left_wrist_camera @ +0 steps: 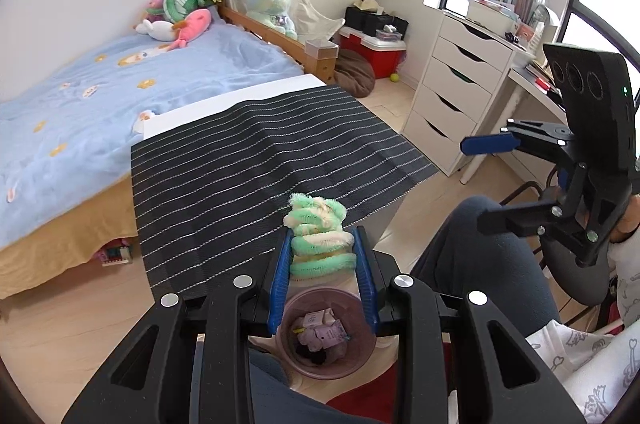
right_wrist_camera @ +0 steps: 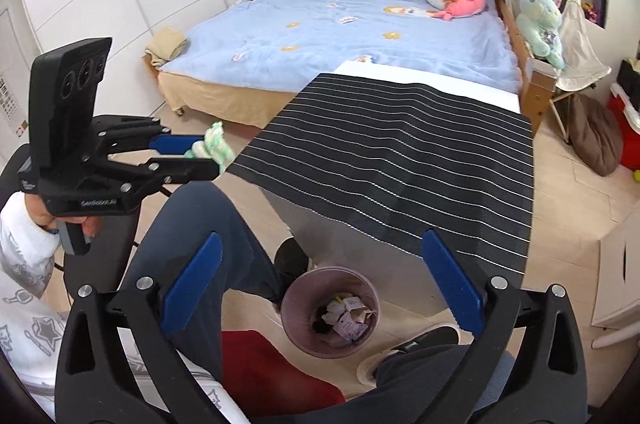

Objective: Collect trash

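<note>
One fuzzy coil of green, cream and yellow chenille [left_wrist_camera: 318, 236] sits clamped between the two blue pads of the left gripper [left_wrist_camera: 323, 256], held in the air beside the near edge of the table. In the right wrist view the same coil [right_wrist_camera: 212, 145] pokes out past the gripper's fingertips, beside the table's corner. Directly beneath it, seen through the gap of the left gripper, stands one round pinkish-purple bin [left_wrist_camera: 362, 356] on the pale wood floor. Several crumpled wrappers and paper scraps lie inside it; they overlap too much to count.

The right gripper [right_wrist_camera: 320, 280] holds nothing. Its two blue pads stand wide apart, and the bin [right_wrist_camera: 290, 312] shows between them. In the left wrist view this gripper [left_wrist_camera: 486, 183] hovers well to the right, above the person's knee.

One black mat with thin white stripes [left_wrist_camera: 256, 167] covers most of the white table [left_wrist_camera: 224, 107] and droops over its near edge. The person's two legs in dark trousers flank the bin, with one dark shoe [right_wrist_camera: 424, 342] just beside it.

Behind the table is one bed under a light blue blanket [left_wrist_camera: 120, 91], with a small heap of plush toys [left_wrist_camera: 180, 13] at its head. One white chest with five drawers [left_wrist_camera: 452, 91] stands near the window.
</note>
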`<state>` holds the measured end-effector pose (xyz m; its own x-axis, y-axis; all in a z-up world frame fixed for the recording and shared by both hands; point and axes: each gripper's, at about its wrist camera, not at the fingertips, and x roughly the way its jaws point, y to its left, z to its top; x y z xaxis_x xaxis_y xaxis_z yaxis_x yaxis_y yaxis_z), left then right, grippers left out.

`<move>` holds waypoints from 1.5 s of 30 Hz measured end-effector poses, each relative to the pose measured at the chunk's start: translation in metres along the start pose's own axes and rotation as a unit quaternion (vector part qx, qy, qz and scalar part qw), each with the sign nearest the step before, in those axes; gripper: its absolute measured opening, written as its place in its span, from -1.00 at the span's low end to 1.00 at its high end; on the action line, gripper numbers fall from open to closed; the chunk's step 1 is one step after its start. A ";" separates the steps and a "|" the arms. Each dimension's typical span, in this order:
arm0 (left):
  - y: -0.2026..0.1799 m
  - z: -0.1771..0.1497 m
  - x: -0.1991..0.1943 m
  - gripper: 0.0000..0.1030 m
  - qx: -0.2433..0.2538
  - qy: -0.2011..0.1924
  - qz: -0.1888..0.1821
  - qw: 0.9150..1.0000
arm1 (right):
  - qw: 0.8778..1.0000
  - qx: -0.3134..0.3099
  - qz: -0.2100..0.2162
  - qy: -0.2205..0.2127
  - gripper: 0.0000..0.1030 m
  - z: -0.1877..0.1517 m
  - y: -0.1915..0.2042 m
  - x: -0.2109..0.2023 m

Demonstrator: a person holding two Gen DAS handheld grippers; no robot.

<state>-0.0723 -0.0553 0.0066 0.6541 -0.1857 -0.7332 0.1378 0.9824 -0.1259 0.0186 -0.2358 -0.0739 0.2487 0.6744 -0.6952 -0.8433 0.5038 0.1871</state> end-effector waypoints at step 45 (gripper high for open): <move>0.004 0.000 0.008 0.85 -0.029 -0.008 0.005 1.000 | 0.997 0.045 -0.062 -0.022 0.94 -0.002 -0.031 -0.014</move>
<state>-0.0663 -0.0527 0.0006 0.6664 -0.1767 -0.7243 0.0889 0.9834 -0.1580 0.0404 -0.2619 -0.0710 0.3702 0.6255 -0.6868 -0.7586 0.6303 0.1651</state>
